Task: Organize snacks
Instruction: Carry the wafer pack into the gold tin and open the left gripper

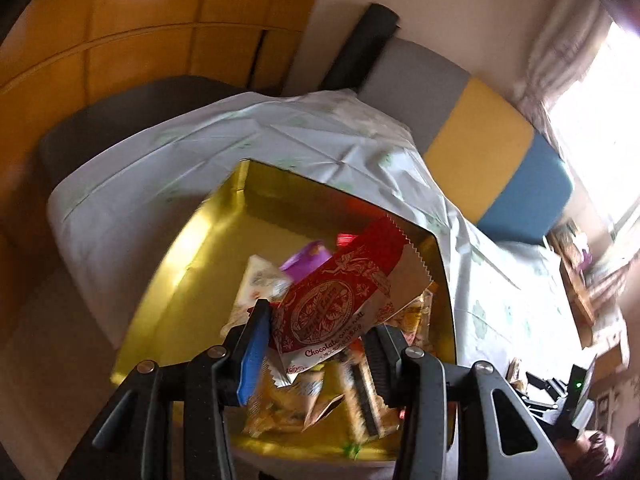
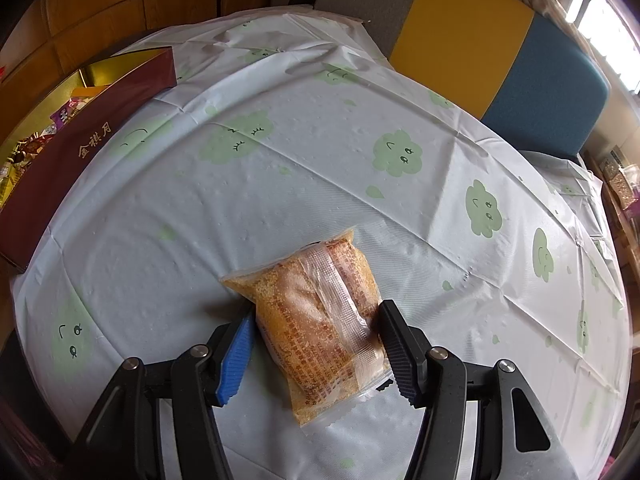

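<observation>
In the left wrist view my left gripper [image 1: 316, 332] is shut on a red chocolate packet [image 1: 340, 292], which hangs tilted over the gold-lined box [image 1: 192, 240]. Several wrapped snacks [image 1: 280, 400] lie in the box beneath it. In the right wrist view an orange clear-wrapped snack bag [image 2: 320, 300] lies on the cloud-print tablecloth [image 2: 320, 160]. My right gripper [image 2: 316, 332] straddles the bag's near half, with both pads against its sides. The same box, maroon outside [image 2: 92, 136], stands at the table's left edge in this view.
A bench with grey, yellow [image 2: 460, 24] and blue [image 2: 552, 84] cushions runs along the table's far right side. Wooden wall panels [image 1: 120, 40] stand behind the table. Cluttered shelves [image 2: 620, 176] sit at the far right under a bright window.
</observation>
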Demonstrator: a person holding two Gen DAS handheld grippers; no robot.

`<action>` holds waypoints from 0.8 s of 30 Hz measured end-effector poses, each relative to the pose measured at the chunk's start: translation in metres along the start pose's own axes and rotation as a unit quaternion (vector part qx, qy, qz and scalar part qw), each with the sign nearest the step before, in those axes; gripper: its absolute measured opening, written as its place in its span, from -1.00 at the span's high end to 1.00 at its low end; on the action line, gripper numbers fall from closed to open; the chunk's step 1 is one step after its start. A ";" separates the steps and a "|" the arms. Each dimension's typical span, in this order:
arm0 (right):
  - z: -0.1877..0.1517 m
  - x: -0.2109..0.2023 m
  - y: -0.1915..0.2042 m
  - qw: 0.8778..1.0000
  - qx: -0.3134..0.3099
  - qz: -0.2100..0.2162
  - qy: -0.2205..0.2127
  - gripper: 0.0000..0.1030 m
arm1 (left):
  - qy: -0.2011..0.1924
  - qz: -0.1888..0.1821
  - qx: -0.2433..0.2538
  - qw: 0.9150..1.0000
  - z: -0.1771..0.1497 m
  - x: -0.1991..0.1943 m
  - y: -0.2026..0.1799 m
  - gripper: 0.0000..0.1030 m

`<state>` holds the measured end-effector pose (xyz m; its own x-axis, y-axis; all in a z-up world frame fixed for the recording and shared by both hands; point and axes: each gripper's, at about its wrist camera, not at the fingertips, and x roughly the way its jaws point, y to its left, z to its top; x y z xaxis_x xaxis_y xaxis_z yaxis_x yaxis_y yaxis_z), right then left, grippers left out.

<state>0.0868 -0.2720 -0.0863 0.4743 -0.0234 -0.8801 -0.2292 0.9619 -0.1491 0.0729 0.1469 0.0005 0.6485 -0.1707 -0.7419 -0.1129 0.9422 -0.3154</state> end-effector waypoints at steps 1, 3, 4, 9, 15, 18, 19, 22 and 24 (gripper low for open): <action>0.000 0.000 0.000 1.000 -0.001 -0.001 0.000 -0.18 | 0.003 0.005 0.022 1.000 0.004 0.009 -0.008 0.11; 0.000 0.000 0.000 1.000 -0.002 -0.001 0.000 -0.18 | 0.009 0.024 0.045 0.999 0.010 0.024 -0.017 0.11; 0.000 0.000 0.000 1.000 -0.002 -0.001 0.000 -0.18 | 0.016 0.024 0.053 0.998 0.012 0.031 -0.019 0.11; 0.001 0.001 0.000 1.000 -0.003 -0.002 0.001 -0.18 | 0.066 0.034 0.084 0.994 0.016 0.083 -0.025 0.05; 0.001 0.001 0.000 1.000 -0.003 -0.002 0.001 -0.18 | 0.078 0.051 0.074 0.993 0.005 0.092 -0.020 0.01; 0.001 0.001 0.001 1.000 -0.004 -0.003 0.000 -0.18 | 0.068 0.060 0.065 0.994 0.001 0.085 -0.017 0.01; 0.001 0.001 0.001 1.000 -0.004 -0.004 0.000 -0.18 | 0.065 0.066 0.061 0.994 -0.001 0.082 -0.016 0.01; 0.001 0.001 0.001 1.000 -0.005 -0.005 0.000 -0.18 | 0.059 0.074 0.053 0.994 -0.007 0.073 -0.014 0.01; 0.001 0.001 0.002 1.000 -0.006 -0.006 0.000 -0.18 | 0.049 0.090 0.054 0.993 -0.011 0.064 -0.015 0.01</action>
<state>0.0874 -0.2697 -0.0865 0.4766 -0.0352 -0.8784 -0.2332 0.9584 -0.1649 0.1079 0.1191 -0.0488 0.5480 -0.0183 -0.8363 -0.1367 0.9844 -0.1111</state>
